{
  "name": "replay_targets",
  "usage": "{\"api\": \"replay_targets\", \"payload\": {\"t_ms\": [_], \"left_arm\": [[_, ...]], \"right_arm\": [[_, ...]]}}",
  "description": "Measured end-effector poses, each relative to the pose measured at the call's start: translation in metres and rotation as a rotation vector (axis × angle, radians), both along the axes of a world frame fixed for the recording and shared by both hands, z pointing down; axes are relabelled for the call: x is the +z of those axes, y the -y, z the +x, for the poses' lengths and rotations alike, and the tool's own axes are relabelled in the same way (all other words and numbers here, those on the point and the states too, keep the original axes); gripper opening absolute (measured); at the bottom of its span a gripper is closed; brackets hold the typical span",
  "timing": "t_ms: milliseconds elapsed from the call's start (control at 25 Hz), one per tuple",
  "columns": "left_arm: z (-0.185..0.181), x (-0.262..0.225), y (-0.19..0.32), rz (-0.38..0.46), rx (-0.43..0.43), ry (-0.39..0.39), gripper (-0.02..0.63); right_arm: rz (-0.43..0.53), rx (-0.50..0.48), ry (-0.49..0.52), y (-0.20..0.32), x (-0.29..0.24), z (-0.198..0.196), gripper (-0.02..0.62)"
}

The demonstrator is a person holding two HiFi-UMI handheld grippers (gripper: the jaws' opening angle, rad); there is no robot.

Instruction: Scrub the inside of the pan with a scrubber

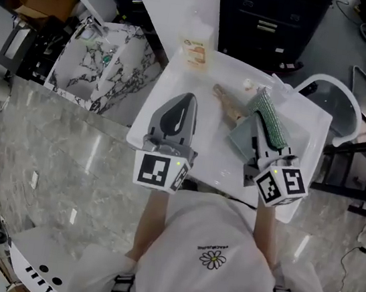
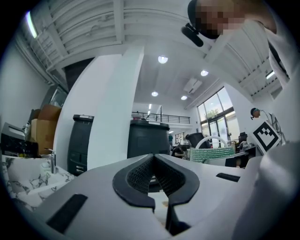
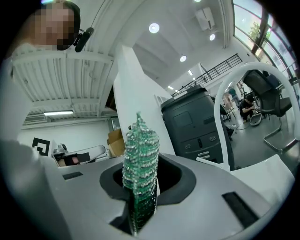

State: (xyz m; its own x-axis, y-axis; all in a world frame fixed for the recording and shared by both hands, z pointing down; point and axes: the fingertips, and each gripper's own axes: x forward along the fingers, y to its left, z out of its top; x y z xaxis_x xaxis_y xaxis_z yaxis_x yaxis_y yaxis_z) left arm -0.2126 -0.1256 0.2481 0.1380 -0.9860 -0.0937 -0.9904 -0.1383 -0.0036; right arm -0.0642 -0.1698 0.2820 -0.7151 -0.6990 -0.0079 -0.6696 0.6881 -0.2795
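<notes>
Standing on edge between the pads of the right gripper point(image 1: 259, 123), the green mesh scrubber point(image 1: 272, 117) is clamped low down, so that most of its length is left proud of the jaws and free to be pressed against a surface. The gripper is held level above the white table point(image 1: 210, 154), directly over the grey pan point(image 1: 239, 140), whose wooden handle point(image 1: 224, 100) is seen pointing away from the person. The pan is partly covered by the gripper, and its inside cannot be judged for dirt. No contact between scrubber and pan is shown (both gripper views look out across the room, not down). The left gripper point(image 1: 188, 99) is carried beside it over bare table, its jaws closed together on nothing. That hand is probably meant for the handle, so that the pan is steadied while it is scrubbed; its jaws would have to be opened first. The scrubbing itself is judged not yet begun: the scrubber would need to be tipped downward into the pan.
</notes>
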Motion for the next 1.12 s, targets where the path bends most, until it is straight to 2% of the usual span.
{"api": "replay_targets", "payload": {"t_ms": [240,320,440,520,560,720,800,960,1120], "left_arm": [[0.006,0.007,0.030,-0.026,0.064,0.003,0.015],[0.011,0.006,0.044,-0.028,0.100,0.037,0.015],[0.027,0.003,0.070,-0.034,0.206,0.130,0.032],[0.044,0.011,0.088,-0.050,0.314,0.239,0.088],[0.054,0.020,0.096,-0.067,0.384,0.319,0.125],[0.090,0.083,0.116,-0.197,0.690,0.695,0.218],[0.101,0.120,0.118,-0.267,0.831,0.856,0.243],[0.109,0.187,0.121,-0.398,1.052,1.078,0.261],[0.108,0.249,0.124,-0.540,1.202,1.286,0.261]], "right_arm": [[-0.028,0.074,-0.020,0.014,0.009,0.014,0.061],[-0.035,0.092,-0.042,0.018,0.012,0.020,0.061],[-0.047,0.135,-0.070,0.022,0.018,0.033,0.061],[-0.058,0.153,-0.087,0.022,0.023,0.043,0.061],[-0.069,0.163,-0.092,0.022,0.027,0.048,0.061],[-0.130,0.220,-0.106,0.019,0.047,0.073,0.061],[-0.167,0.249,-0.111,0.015,0.058,0.084,0.061],[-0.217,0.291,-0.117,0.009,0.074,0.099,0.063],[-0.260,0.341,-0.117,0.000,0.089,0.116,0.061]]}}
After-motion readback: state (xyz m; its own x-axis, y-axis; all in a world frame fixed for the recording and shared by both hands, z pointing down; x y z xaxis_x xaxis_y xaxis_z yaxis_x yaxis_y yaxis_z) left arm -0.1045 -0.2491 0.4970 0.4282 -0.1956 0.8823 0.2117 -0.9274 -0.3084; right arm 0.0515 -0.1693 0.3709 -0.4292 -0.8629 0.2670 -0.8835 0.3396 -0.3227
